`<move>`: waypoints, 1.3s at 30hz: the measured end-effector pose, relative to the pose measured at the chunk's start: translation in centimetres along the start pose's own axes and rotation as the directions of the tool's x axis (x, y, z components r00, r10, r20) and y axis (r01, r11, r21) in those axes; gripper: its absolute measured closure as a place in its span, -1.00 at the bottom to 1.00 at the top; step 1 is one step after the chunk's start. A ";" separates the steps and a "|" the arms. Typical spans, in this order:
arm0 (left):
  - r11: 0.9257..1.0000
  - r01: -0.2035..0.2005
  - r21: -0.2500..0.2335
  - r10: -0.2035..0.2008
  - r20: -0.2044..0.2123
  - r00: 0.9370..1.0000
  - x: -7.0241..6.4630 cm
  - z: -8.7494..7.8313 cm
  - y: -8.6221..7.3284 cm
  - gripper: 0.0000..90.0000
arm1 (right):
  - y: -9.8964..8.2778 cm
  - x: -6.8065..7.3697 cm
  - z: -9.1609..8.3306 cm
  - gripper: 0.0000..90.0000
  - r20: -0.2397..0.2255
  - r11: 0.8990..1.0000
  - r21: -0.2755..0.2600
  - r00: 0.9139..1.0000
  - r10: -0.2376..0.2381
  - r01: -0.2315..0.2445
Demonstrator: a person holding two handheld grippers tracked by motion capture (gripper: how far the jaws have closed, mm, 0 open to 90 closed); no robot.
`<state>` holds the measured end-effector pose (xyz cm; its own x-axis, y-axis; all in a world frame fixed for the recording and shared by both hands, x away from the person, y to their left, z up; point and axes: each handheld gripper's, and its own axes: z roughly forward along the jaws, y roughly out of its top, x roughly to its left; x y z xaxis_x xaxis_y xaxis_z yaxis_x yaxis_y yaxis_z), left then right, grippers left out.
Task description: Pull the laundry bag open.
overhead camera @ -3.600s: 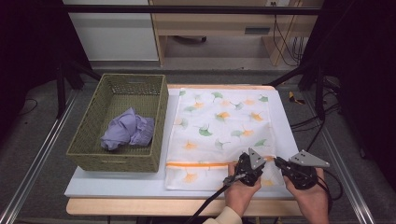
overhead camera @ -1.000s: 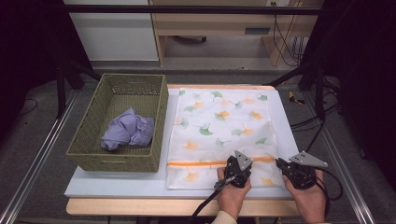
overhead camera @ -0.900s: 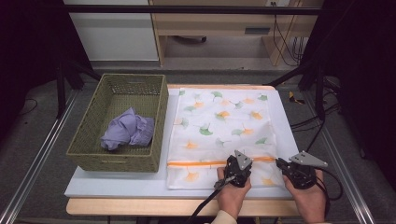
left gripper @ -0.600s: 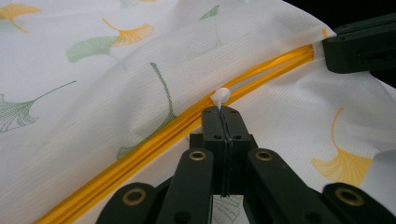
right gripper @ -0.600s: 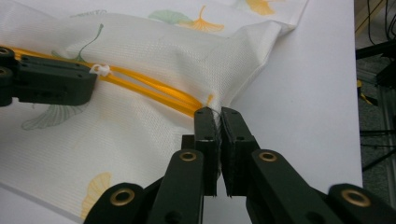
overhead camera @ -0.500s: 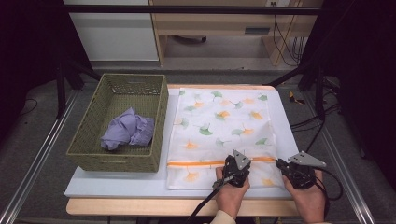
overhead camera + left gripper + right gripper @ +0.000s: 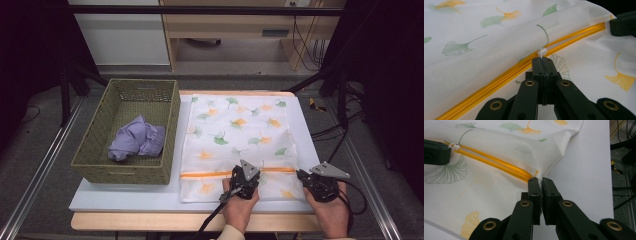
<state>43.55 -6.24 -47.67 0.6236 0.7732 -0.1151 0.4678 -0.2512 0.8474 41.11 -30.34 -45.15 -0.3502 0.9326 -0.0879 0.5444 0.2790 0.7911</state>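
Since the earliest frame our left gripper (image 7: 243, 176) had slid leftward along the orange zipper (image 7: 210, 174), away from our right gripper (image 7: 306, 180), which had kept its place at the bag's edge; over the last second neither had shifted visibly.

The white table (image 7: 125, 197) carried a woven green basket (image 7: 95, 150) with a crumpled lilac cloth (image 7: 136, 141) in it, well to the left of both sets of jaws. Just beside the basket lay the mesh laundry bag (image 7: 240, 130) printed with ginkgo leaves, stretching away ahead of the jaws.

In the left gripper view our left jaws were pressed together on the small white zipper pull (image 7: 542, 52), which poked out just past their tips, with the open zipper running off to either side. In the right gripper view our right jaws were clamped on the bag's corner (image 7: 537, 180) where the zipper ended, fabric pinched between them.

We judged the pull the weak point: it was tiny and held only at the jaw tips, so a tug off the zipper's line could slip it free. If the right grip gave, the mesh would bunch and jam the slider.
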 end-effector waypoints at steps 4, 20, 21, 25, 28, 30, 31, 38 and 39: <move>1.000 0.004 -0.005 -0.004 -0.002 1.000 0.2 -0.1 0.1 0.99 | 0.0 0.0 0.0 0.92 0.001 1.000 0.000 1.000 0.006 -0.006; 1.000 0.016 -0.013 -0.016 -0.016 1.000 1.1 -1.0 0.1 0.99 | -0.1 -0.1 0.1 0.92 0.016 1.000 0.005 1.000 0.014 -0.014; 1.000 0.023 -0.017 -0.023 -0.017 1.000 1.3 -1.0 0.0 0.99 | -0.1 0.0 0.1 0.92 0.015 1.000 0.009 1.000 0.016 -0.016; 0.999 0.030 -0.025 -0.031 -0.021 0.999 1.6 -1.2 0.0 0.99 | -0.1 -0.1 0.0 0.92 0.013 1.000 0.003 1.000 0.017 -0.017; 0.999 0.031 -0.029 -0.032 -0.028 0.999 1.7 -1.5 0.0 0.99 | -0.1 -0.3 0.0 0.92 0.017 1.000 0.001 1.000 0.023 -0.023; 0.999 0.030 -0.028 -0.031 -0.030 0.999 1.8 -1.6 0.0 0.99 | -0.1 -0.2 0.0 0.92 0.019 1.000 0.003 1.000 0.024 -0.024; 0.999 0.027 -0.031 -0.028 -0.030 0.999 1.8 -1.7 0.0 0.99 | -0.1 -0.2 0.0 0.92 0.020 1.000 0.006 1.000 0.018 -0.018; 0.999 0.033 -0.034 -0.034 -0.039 0.999 2.1 -2.1 -0.2 0.99 | -0.1 -0.2 -0.1 0.92 0.024 1.000 0.006 1.000 0.019 -0.019; 0.999 0.036 -0.035 -0.037 -0.040 0.999 2.3 -2.1 -0.3 0.99 | -0.2 -0.3 -0.1 0.92 0.023 1.000 0.006 1.000 0.019 -0.020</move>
<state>43.50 -3.12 -47.12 0.5803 0.8047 -0.1255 0.4676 -0.2030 0.8603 41.07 -30.63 -45.22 -0.3222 0.9427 -0.0863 0.5556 0.2621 0.7890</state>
